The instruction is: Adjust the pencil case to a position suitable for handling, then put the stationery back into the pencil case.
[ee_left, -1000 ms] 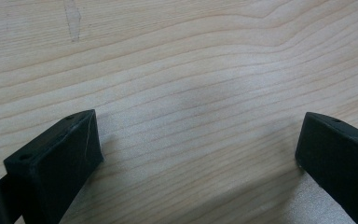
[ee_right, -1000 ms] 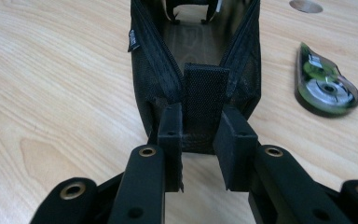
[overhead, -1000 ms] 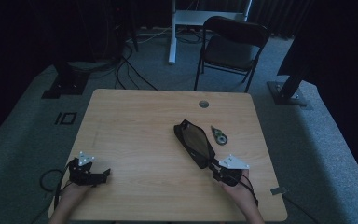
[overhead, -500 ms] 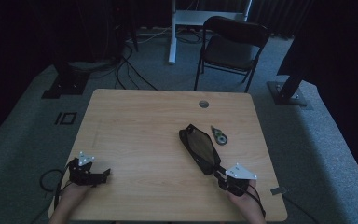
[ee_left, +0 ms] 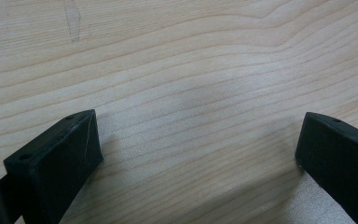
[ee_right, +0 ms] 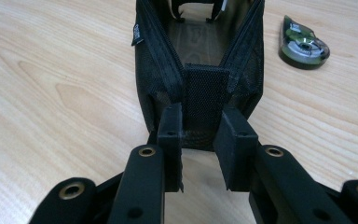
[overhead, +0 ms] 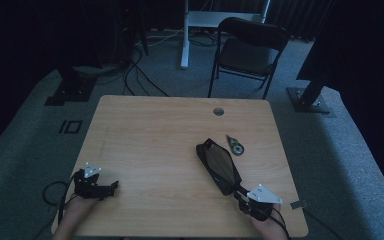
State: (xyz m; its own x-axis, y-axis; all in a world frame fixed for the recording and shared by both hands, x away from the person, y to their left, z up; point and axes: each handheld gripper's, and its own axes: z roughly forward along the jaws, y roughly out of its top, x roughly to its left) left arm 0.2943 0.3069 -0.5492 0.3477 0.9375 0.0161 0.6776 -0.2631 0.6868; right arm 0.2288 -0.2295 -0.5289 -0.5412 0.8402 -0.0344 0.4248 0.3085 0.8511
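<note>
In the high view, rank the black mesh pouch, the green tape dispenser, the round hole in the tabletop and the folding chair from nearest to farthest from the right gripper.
From the right gripper:
1. Black mesh pouch: its near end sits between the jaws.
2. Green tape dispenser: on the table just beyond the pouch's right side.
3. Round hole: near the table's far edge.
4. Folding chair: on the floor behind the table.

A wooden tabletop (overhead: 150, 135) carries a black mesh pouch (overhead: 218, 165) beside a small tape dispenser (overhead: 235, 145); the right gripper (overhead: 240, 191) touches the pouch's near end.
</note>
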